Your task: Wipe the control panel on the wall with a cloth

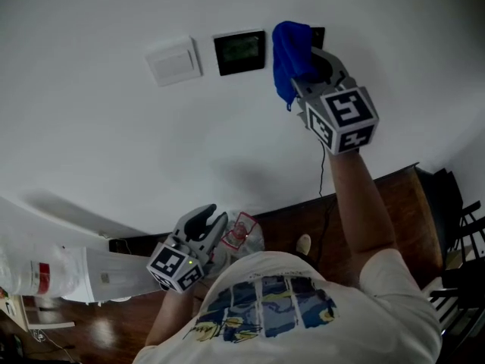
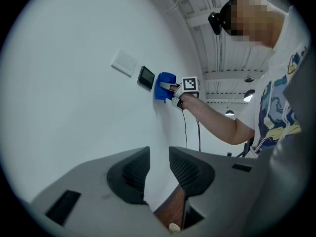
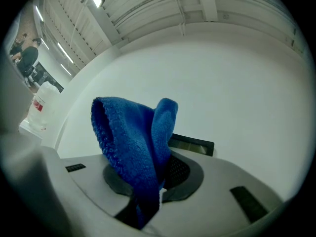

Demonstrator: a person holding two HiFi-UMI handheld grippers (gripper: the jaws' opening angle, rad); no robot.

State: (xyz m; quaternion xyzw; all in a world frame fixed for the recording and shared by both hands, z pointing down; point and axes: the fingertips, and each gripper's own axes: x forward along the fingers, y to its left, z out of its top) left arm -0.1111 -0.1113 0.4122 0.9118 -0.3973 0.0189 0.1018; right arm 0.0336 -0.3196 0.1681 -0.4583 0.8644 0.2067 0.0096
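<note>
Your right tool (image 1: pixel 307 73) clamps the cloth (image 1: pixel 290 55) just beside the control panel (image 1: pixel 240 51), which seems not yet wiped; your left tool (image 1: pixel 205 221) gapes empty.

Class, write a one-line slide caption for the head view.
Right gripper holds a blue cloth up at the white wall beside a dark panel; left gripper hangs empty below.

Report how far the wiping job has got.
Done: the cloth is clamped in the right gripper and raised to the wall. In hand: it sits just right of the dark panel, not on it. Left: wiping that panel; no frame shows it wiped yet. The left gripper hangs low, open and empty.
</note>
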